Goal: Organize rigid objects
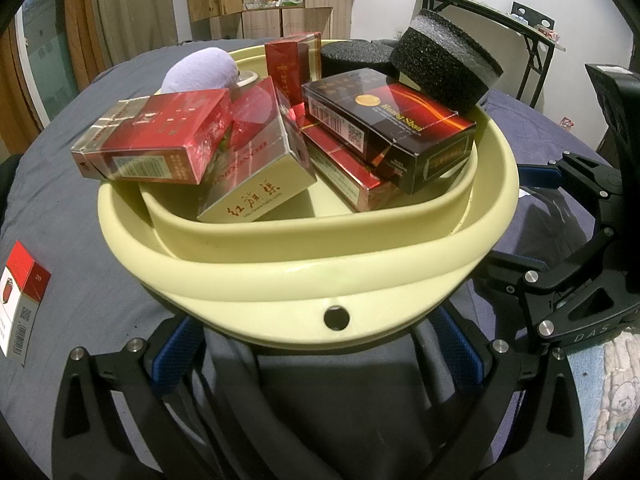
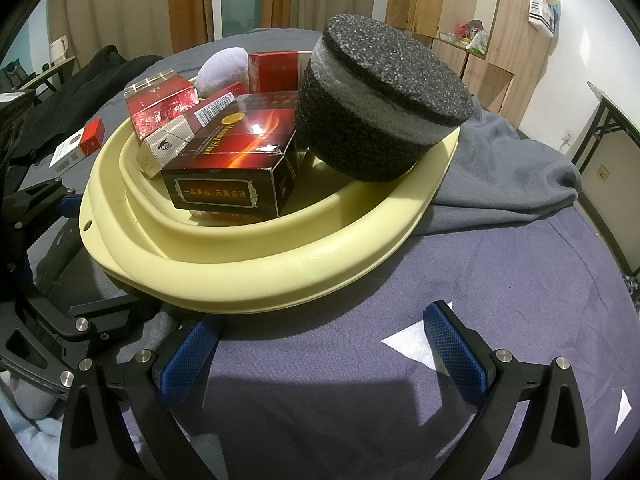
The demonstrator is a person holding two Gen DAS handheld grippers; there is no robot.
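Note:
A pale yellow basin [image 1: 280, 280] [image 2: 248, 276] sits on the bed and holds several red and dark cigarette boxes. The boxes include a dark Huang Shan box [image 1: 392, 128] [image 2: 232, 160] and a red box [image 1: 152, 140]. A black foam disc [image 1: 444, 64] [image 2: 380, 96] leans on the far rim, and a purple plush [image 1: 200, 72] [image 2: 222, 68] lies at the back. My left gripper [image 1: 316, 320] is open, its blue pads [image 1: 176, 352] just under the near rim. My right gripper [image 2: 320, 316] is open over the sheet, in front of the basin.
One red-and-white cigarette pack [image 1: 20, 300] [image 2: 76, 148] lies loose on the grey sheet left of the basin. A grey blanket [image 2: 500, 168] is bunched behind the basin. A folding table [image 1: 520, 28] and wooden cabinets [image 2: 460, 8] stand beyond the bed.

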